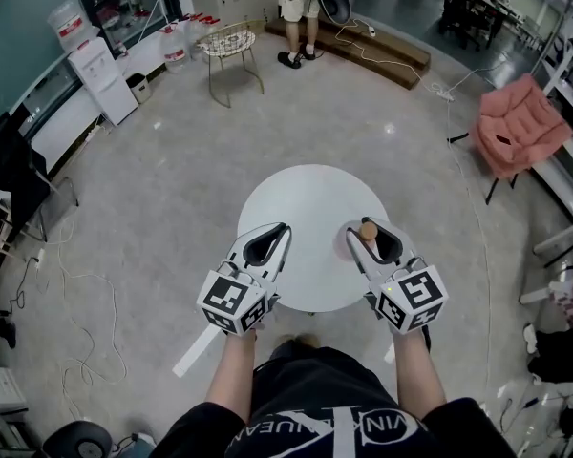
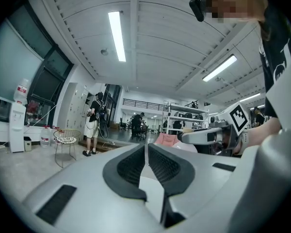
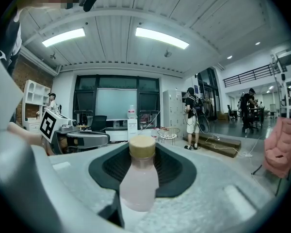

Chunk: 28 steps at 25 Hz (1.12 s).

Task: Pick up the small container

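- Judging by its look, the bottle is a small, pale pink, translucent plastic one with a tan cap. It is probably light, fairly stiff and smooth-walled, so it could slide lengthwise under a loose grip.
- The best hold is likely across the wide body below the shoulder, not on the narrow neck or cap, with moderate squeeze so the wall does not buckle.
- The right gripper has its jaws part-way apart and clamped on the bottle. The dark pads press its body from both sides, and the cap points out toward the jaw tips.
- The bottle sits over the near right part of the table; it seems to be off the tabletop, though I cannot be sure.
- The left gripper has its jaws together with nothing between them, over the table's near left edge.
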Each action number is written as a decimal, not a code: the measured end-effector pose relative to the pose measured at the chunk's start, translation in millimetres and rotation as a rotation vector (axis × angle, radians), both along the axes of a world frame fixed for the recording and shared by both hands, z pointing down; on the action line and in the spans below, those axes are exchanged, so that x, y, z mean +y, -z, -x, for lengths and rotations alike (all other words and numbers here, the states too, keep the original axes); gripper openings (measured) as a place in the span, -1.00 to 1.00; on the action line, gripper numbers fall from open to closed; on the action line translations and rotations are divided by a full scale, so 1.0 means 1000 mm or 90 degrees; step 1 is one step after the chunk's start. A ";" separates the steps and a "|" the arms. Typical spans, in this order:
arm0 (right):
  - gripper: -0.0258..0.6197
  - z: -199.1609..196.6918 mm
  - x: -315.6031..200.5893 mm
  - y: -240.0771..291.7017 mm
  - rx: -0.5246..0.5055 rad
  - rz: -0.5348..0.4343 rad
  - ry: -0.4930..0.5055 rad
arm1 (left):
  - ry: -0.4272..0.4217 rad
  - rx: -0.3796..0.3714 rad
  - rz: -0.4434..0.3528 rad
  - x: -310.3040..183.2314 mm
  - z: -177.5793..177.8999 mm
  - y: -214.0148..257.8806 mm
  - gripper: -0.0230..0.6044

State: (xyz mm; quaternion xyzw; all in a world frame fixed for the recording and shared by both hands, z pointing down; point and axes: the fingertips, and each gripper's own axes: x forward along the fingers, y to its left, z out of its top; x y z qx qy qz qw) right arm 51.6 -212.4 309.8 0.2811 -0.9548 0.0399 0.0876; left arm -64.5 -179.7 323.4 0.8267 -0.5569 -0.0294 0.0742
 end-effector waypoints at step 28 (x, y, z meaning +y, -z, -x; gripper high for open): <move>-0.49 -0.003 0.009 -0.003 0.000 0.007 -0.009 | 0.001 0.012 0.002 0.006 0.001 -0.001 -0.84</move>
